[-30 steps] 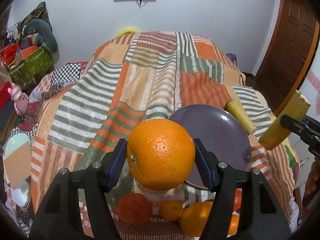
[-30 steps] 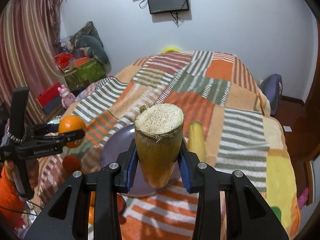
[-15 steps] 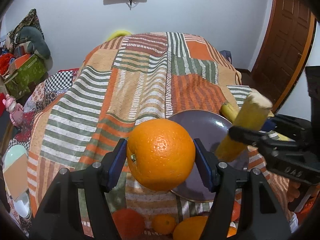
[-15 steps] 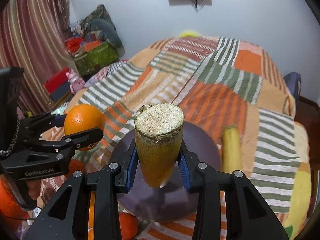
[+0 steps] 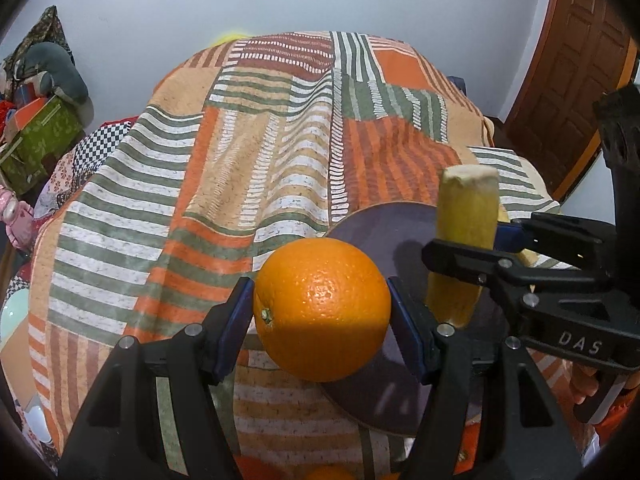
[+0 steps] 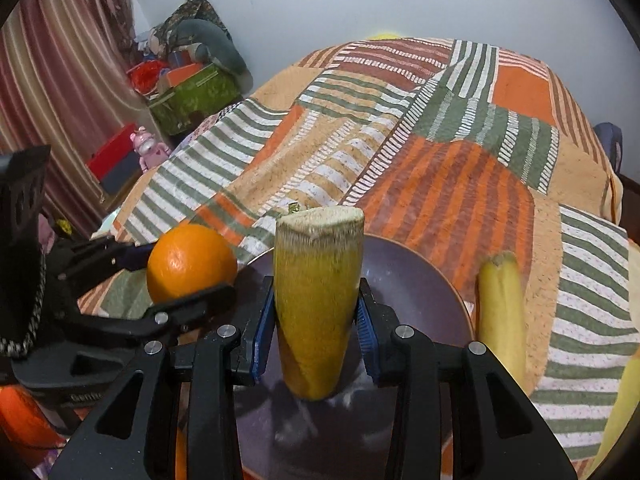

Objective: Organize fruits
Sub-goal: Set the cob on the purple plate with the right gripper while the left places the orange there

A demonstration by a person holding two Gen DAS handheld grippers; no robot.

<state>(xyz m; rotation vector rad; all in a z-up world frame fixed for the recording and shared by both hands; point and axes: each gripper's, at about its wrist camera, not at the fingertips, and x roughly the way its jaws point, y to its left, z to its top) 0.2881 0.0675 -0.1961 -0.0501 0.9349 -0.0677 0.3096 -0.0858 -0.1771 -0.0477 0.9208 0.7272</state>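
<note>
My left gripper (image 5: 321, 312) is shut on a large orange (image 5: 322, 310) and holds it over the left rim of a dark purple plate (image 5: 372, 232). My right gripper (image 6: 317, 322) is shut on a yellow cut banana piece (image 6: 318, 304), held upright above the plate (image 6: 408, 280). In the left wrist view the banana piece (image 5: 466, 240) and the right gripper (image 5: 464, 252) sit just right of the orange. In the right wrist view the orange (image 6: 191, 262) and the left gripper (image 6: 176, 276) sit at the left. A second banana (image 6: 502, 312) lies on the bedspread right of the plate.
The plate rests on a striped patchwork bedspread (image 5: 240, 160). More oranges (image 5: 328, 472) lie at the near edge below my left gripper. A green box (image 6: 192, 96) and clutter stand at the far left by a curtain. A wooden door (image 5: 568, 72) is at the right.
Both grippers have moved closer together over the plate. The banana piece has come down toward the plate, right beside the orange. Both grips are unchanged.
</note>
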